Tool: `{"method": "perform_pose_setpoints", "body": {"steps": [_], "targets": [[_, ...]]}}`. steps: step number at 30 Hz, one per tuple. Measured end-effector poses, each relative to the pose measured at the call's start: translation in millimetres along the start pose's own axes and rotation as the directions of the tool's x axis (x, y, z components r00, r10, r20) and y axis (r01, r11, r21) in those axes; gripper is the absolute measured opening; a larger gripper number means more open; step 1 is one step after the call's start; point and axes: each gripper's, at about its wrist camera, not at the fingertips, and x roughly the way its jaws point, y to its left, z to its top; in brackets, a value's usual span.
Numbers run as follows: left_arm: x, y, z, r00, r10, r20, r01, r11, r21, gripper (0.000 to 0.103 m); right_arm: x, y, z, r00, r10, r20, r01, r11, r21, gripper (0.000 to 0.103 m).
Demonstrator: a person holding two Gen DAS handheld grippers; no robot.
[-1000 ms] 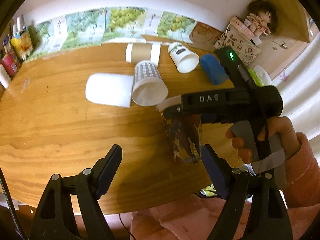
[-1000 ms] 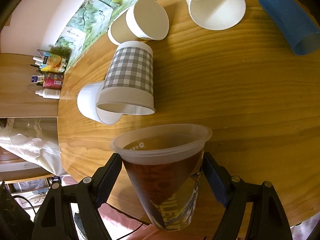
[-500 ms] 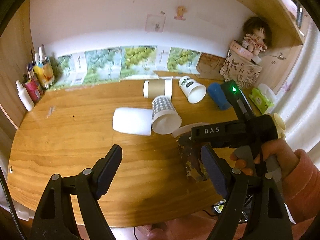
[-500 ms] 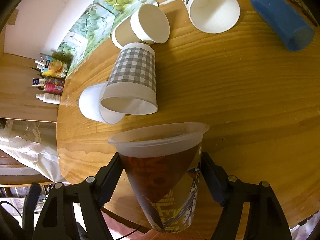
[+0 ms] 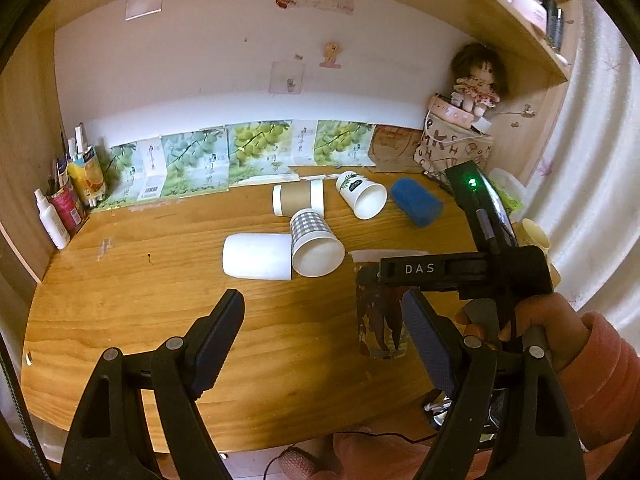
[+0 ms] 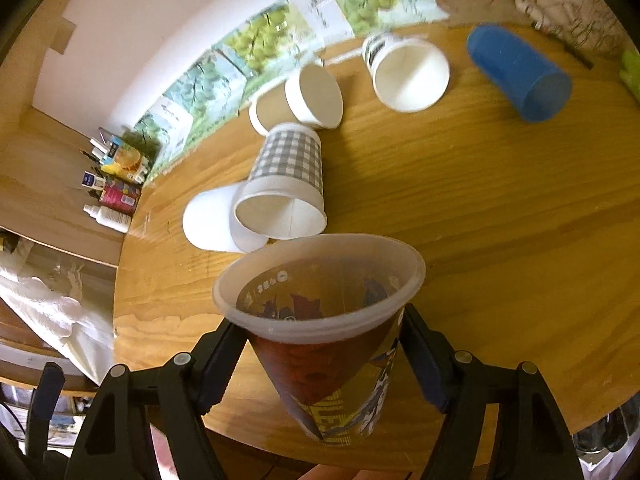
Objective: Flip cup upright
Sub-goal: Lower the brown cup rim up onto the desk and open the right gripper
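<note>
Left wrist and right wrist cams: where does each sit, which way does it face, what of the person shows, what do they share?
Left wrist: sits behind the open left gripper, faces across the wooden table toward the back wall; shows the right gripper, the person's right hand and pink sleeve.
Right wrist: sits behind the right gripper, tilted down over the table; shows only its fingers flanking the printed cup.
Shared: printed cup, checked cup, blue cup.
</note>
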Motion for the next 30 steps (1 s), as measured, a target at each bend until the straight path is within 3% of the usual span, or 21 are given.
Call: {"method": "perform_pose_setpoints", "body": {"steps": [5,9,13,21,25,30], "targets": [[-10.4,1.8,-2.9,0.999,-0.004,0.031,0.004,1.0,0.0,0.084,-21.8,8.3,-10.1,0.991,-0.001,0.134,0.004,1.0,-0.024,0.076],[-15.8,5.1,-3.3,0.999,-0.001,0.047,0.001,1.0,0.0,0.084,-38.0,15.5,-18.7,0.965,-0.004,0.263,0.019,0.998,-0.055,0.076],[-19.8,7.6,-1.7,0.998,0.011,0.061,-0.012,1.0,0.006,0.084,-48.1,20.8,-28.5,0.921,-0.024,0.39,0.063,0.994,-0.086,0.076],[-18.0,14.8,-0.1,0.998,0.034,0.051,-0.035,0.999,0.017,0.084,-51.0,19.1,-50.2,0.827,-0.065,0.559,0.148,0.984,-0.104,0.076],[-15.1,18.7,1.9,0.998,0.047,0.039,-0.048,0.998,0.03,0.084,-47.6,20.9,-64.6,0.762,-0.064,0.644,0.205,0.968,-0.146,0.076],[-14.6,22.1,4.1,0.997,0.065,0.037,-0.066,0.997,0.041,0.084,-41.5,21.6,-76.9,0.722,-0.041,0.691,0.229,0.956,-0.183,0.076]]}}
